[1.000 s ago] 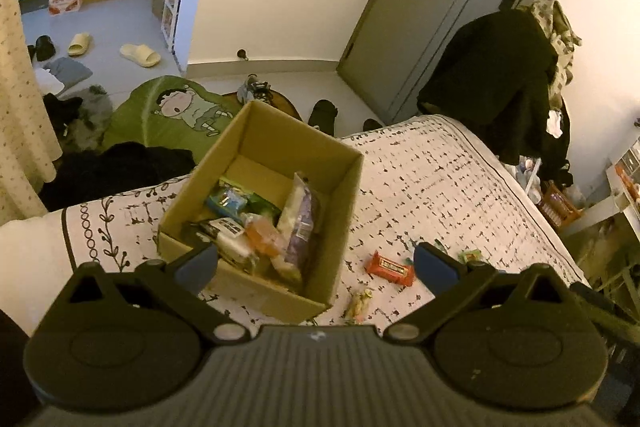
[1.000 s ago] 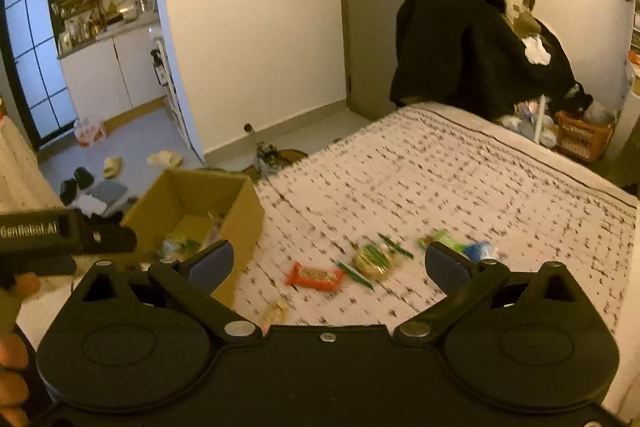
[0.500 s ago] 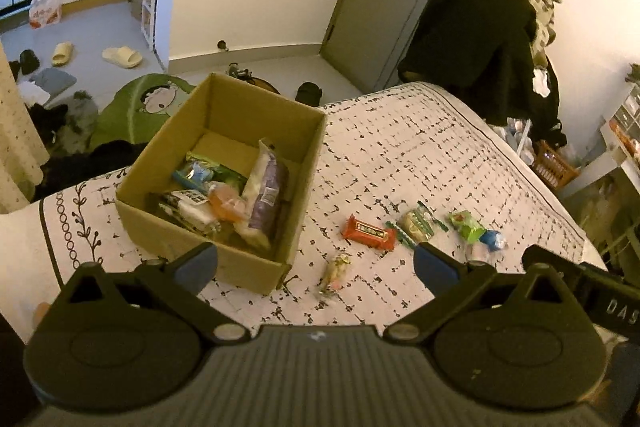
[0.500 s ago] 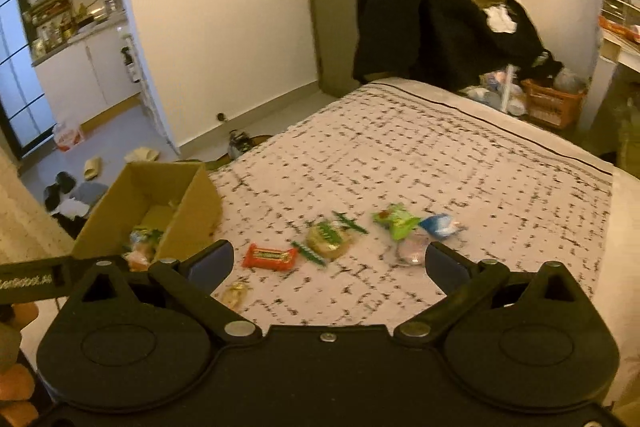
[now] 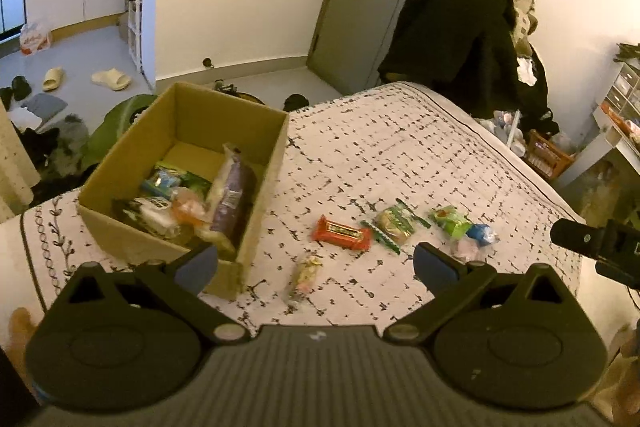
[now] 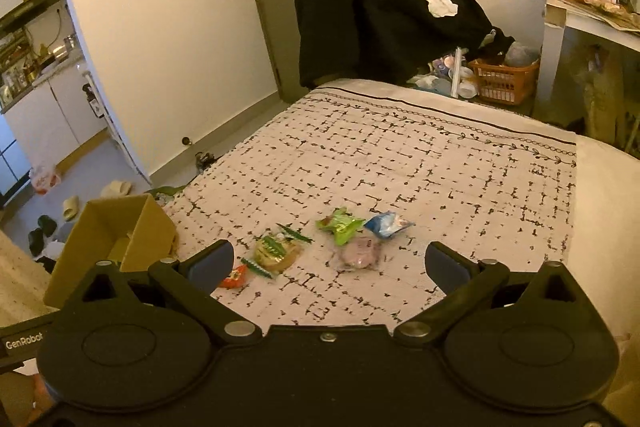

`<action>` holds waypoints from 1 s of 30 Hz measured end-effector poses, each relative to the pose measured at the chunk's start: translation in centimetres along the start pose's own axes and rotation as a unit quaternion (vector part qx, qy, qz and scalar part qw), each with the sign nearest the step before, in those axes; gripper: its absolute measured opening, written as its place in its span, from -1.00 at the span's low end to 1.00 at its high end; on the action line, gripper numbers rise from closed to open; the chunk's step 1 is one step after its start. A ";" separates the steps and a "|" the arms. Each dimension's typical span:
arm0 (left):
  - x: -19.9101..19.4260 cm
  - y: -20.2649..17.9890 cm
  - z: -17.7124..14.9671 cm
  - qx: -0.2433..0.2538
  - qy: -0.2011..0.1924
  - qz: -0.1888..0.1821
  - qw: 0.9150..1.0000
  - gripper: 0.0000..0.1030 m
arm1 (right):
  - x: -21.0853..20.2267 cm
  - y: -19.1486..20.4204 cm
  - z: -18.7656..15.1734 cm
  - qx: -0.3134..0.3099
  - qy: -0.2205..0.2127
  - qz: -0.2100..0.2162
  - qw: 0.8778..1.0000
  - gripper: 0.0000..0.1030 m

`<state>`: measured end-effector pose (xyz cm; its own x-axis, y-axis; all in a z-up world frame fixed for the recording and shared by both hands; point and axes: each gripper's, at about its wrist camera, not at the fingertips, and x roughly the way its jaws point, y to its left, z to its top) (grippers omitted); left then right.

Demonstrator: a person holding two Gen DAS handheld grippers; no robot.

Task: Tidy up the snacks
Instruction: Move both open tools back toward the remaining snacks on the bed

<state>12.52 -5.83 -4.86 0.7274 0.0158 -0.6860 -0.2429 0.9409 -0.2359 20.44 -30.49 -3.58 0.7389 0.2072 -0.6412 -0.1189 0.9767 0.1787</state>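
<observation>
Left wrist view: the loose snacks sit in a rough row on the bed (image 5: 400,147), just right of the cardboard box (image 5: 132,163)
Row of snacks: red bar (image 5: 341,233), then a round green-and-tan pack (image 5: 394,223), bright green pack (image 5: 448,221), blue pack (image 5: 482,233) and a pale pink one (image 5: 464,249) just in front of those two
Odd one out: small yellowish candy (image 5: 304,273) lying alone, nearer the camera than the red bar
Box: already holds a pile of wrapped stuff, a purple bag (image 5: 232,199) leaning on the right wall
Left hand-held gripper (image 5: 316,263): fingers spread wide, nothing between them, hovering over the candy area
Right wrist view: right hand-held gripper (image 6: 328,263) also wide open and empty, above the green pack (image 6: 340,223) and pink pack (image 6: 360,251)
Further out: dark coats (image 6: 360,15) heaped past the foot of the bed, orange basket (image 6: 502,79) on the floor, slippers (image 5: 110,79) by the kitchen
</observation>
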 end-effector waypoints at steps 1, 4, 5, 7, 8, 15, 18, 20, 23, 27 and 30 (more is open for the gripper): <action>0.2 -0.1 -0.2 -0.004 -0.001 0.003 1.000 0.99 | 0.1 -0.2 0.0 0.001 0.001 0.002 1.000 1.00; 0.7 0.0 -0.9 -0.022 -0.007 0.000 1.000 0.99 | 0.6 -0.7 -0.1 0.002 0.004 0.008 1.000 0.99; 1.0 0.0 -1.2 -0.026 -0.004 -0.001 1.000 0.98 | 0.8 -0.8 -0.1 0.000 0.006 0.008 1.000 0.99; 1.6 -0.2 -1.8 -0.031 0.000 0.002 1.000 0.95 | 1.3 -0.8 -0.3 -0.008 0.011 0.006 1.000 0.97; 1.9 -0.3 -2.2 -0.029 -0.001 0.004 1.000 0.95 | 1.6 -0.7 -0.3 -0.013 0.014 0.005 1.000 0.97; 4.2 -0.8 -4.1 -0.033 0.006 0.016 0.999 0.93 | 2.8 -0.9 -0.5 -0.029 0.022 0.005 0.999 0.95; 5.3 -1.0 -4.5 -0.027 0.007 0.028 0.999 0.85 | 3.6 -1.2 -0.6 -0.035 0.028 0.003 0.999 0.83; 6.1 -1.1 -4.8 -0.025 0.007 0.029 0.999 0.79 | 4.1 -1.5 -0.7 -0.038 0.030 0.002 0.999 0.73; 7.3 -1.4 -5.0 -0.016 0.002 0.035 0.999 0.64 | 5.3 -2.2 -0.9 -0.036 0.039 0.000 0.999 0.62; 9.0 -1.7 -4.9 -0.014 -0.001 0.047 0.999 0.46 | 7.3 -2.4 -1.0 -0.054 0.045 -0.005 0.998 0.54; 10.4 -1.8 -5.0 -0.017 -0.001 0.059 0.998 0.36 | 9.1 -2.5 -1.1 -0.087 0.056 -0.006 0.995 0.54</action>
<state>17.28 -9.07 -15.02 0.6937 0.1269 -0.7090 -0.3482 0.9208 -0.1759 26.75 -30.94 -10.72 0.6641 0.1910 -0.7228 -0.2300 0.9721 0.0455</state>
